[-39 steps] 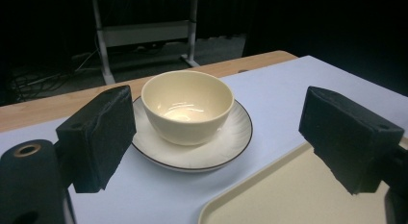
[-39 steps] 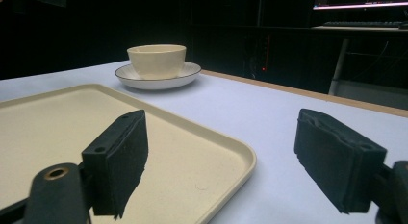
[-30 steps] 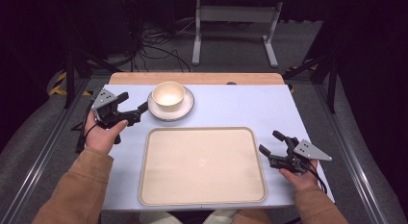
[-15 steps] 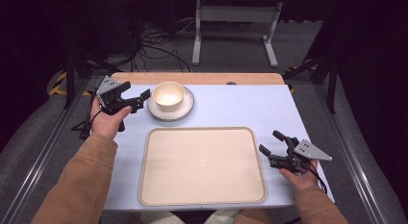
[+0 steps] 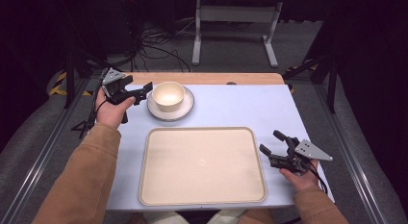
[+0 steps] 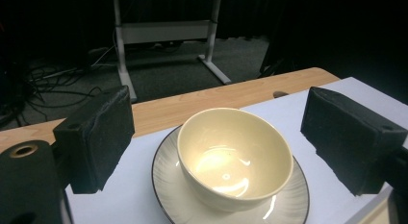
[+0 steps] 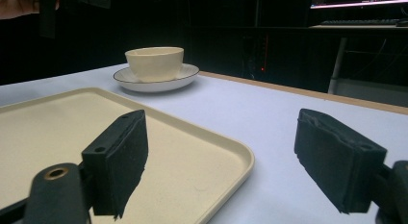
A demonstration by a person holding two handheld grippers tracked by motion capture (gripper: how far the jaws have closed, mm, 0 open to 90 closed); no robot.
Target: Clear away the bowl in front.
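Left claw (image 5: 140, 92) sits wide open just beside the bowl (image 5: 168, 95), jaws straddling it in the left gripper view, nothing held. Bowl stands upright on the saucer (image 5: 184, 111) at the far left of the table (image 5: 231, 106), apart from the empty tray (image 5: 202, 200). Right claw (image 5: 272, 146) is also wide open, empty, parked by the tray's right edge. Likely risks: glazed, rounded bowl wall could slip from the pads on closing; an off-centre grip could tip it or drag the saucer; a low approach could clip the saucer rim.
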